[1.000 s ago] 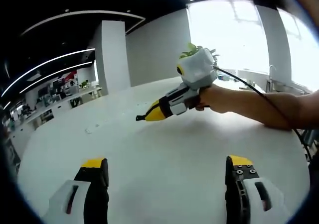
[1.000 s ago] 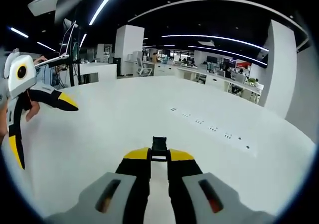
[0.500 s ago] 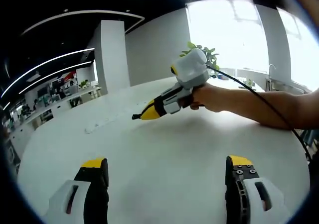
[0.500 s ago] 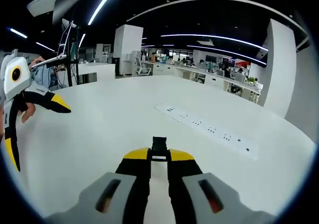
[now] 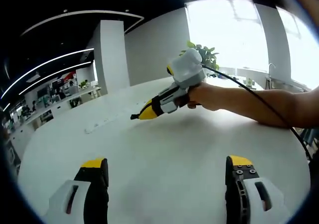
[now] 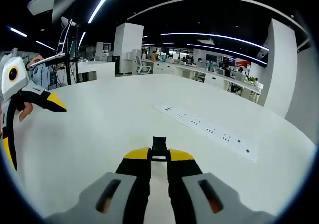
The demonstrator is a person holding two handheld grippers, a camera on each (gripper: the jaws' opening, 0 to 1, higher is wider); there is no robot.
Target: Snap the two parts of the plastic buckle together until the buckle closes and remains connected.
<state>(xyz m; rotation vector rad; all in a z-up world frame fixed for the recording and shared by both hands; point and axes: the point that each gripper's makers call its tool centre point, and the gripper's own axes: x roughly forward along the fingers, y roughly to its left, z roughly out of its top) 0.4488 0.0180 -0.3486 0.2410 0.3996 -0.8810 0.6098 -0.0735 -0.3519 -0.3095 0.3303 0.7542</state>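
My right gripper (image 6: pixel 158 156) is shut on a small black buckle part (image 6: pixel 159 145), which sticks out just past its yellow-tipped jaws above the white table (image 6: pixel 114 124). In the left gripper view the same right gripper (image 5: pixel 141 115) hangs over the table in a person's hand (image 5: pixel 207 95), with the black part (image 5: pixel 132 117) at its tip. My left gripper (image 5: pixel 167 168) stands wide open, with nothing between its jaws. It also appears at the left edge of the right gripper view as the left gripper (image 6: pixel 31 127), jaws spread apart.
A long white power strip (image 6: pixel 207 129) lies flat on the table, also seen as the power strip (image 5: pixel 99 126). A potted plant (image 5: pixel 205 52) stands behind the hand. A black cable (image 5: pixel 259 92) trails along the forearm. Office desks lie beyond the table's far edge.
The right gripper has drifted a little left and upward in the left gripper view, still shut on the buckle part. The left gripper stays open and still.
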